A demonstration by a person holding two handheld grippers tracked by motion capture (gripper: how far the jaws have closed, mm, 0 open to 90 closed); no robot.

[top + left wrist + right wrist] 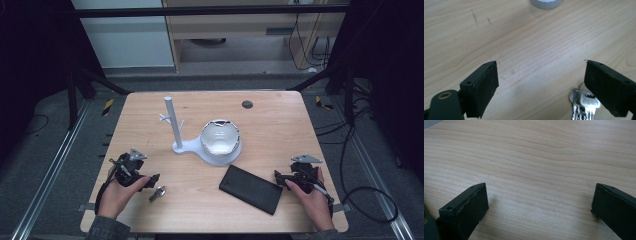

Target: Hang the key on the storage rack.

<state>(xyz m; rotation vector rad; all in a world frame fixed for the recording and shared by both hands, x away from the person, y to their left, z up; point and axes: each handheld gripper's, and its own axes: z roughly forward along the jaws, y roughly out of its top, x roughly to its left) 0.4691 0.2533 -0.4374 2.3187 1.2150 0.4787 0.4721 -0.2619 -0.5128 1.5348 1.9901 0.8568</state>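
Note:
A bunch of silver keys [158,193] lies on the wooden table near the front left. My left gripper [150,180] hovers just beside it, open; in the left gripper view the keys [584,105] lie by the right jaw, nothing held between the jaws [541,75]. A white stand [172,125] with a post and small pegs rises mid-table, its base carrying a white bowl [220,137]. A black flat case [251,189] lies front centre. My right gripper [278,176] sits open at the case's right end; its view shows bare wood between the jaws [539,197].
A small dark round disc [247,104] is set in the table near the far edge. Cables [360,195] trail on the floor at the right. Bare wood lies along the far half of the table [280,120].

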